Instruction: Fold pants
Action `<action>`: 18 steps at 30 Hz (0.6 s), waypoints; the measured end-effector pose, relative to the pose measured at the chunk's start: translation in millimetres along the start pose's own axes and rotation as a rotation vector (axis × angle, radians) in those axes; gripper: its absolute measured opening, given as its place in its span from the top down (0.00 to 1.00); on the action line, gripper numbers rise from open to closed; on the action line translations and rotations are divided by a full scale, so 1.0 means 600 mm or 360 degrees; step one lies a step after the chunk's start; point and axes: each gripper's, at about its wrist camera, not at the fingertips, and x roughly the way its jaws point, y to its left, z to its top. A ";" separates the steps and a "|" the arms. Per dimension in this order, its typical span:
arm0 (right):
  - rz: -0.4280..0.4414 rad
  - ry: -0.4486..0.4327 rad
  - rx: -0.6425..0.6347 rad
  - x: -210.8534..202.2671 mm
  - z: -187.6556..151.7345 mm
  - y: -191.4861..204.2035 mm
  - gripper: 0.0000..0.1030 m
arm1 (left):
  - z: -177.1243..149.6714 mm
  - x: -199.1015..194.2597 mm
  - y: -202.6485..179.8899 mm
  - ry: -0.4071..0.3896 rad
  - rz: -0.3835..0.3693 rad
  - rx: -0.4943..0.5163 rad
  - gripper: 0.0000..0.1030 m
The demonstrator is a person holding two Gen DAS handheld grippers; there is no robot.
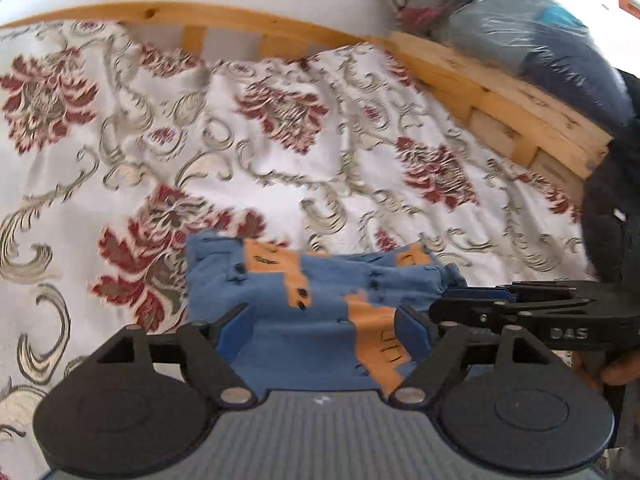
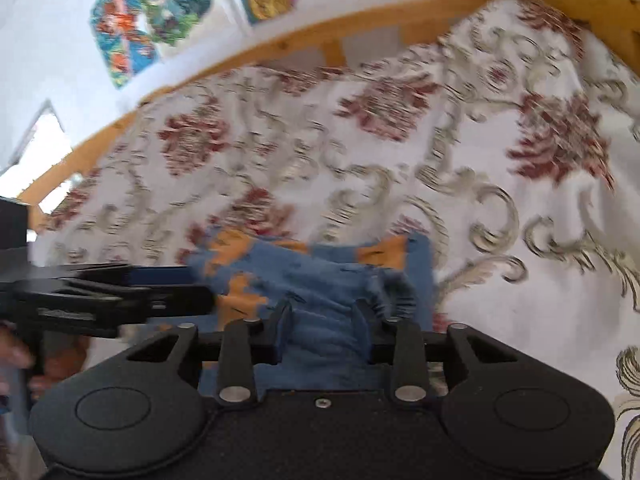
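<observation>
Looking down on a white bedspread [image 1: 280,160] patterned with red flowers and grey scrolls, ending at a pale wooden bed frame [image 1: 240,16] and a white wall carrying bright cartoon pictures [image 2: 152,12]. Noting a plastic-wrapped bundle [image 1: 520,28] resting on the frame at the far right. Finding the pants [image 1: 328,280], small and blue with orange patches, lying bunched and partly doubled over on the bedspread, directly ahead of both grippers. Holding the left gripper [image 1: 324,320] low over the near edge of the cloth, fingers spread wide, one blue pad [image 1: 236,332] standing on each side of the fabric and clamping nothing. Holding the right gripper [image 2: 320,320] just beside it, over the gathered waistband end of the pants, jaws drawn in to a narrower gap with blue cloth showing between them; being unable to tell through the motion blur whether the pads are actually pinching the fabric. Seeing, from the left wrist, the right gripper side-on with its tip touching the crumpled right edge of the pants, and part of a hand [image 1: 616,372] wrapping its handle.
</observation>
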 end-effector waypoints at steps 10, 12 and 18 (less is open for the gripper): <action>0.0055 -0.0093 0.0052 -0.048 -0.014 0.007 0.47 | -0.022 0.000 -0.024 0.0050 0.0093 0.0181 0.04; 0.0054 -0.0076 -0.0044 -0.060 -0.024 0.025 0.47 | -0.026 -0.012 -0.028 0.0040 0.0119 0.0171 0.03; -0.0074 0.0014 -0.0181 -0.061 -0.059 0.048 0.47 | -0.043 -0.034 -0.033 0.0055 0.0225 0.0125 0.00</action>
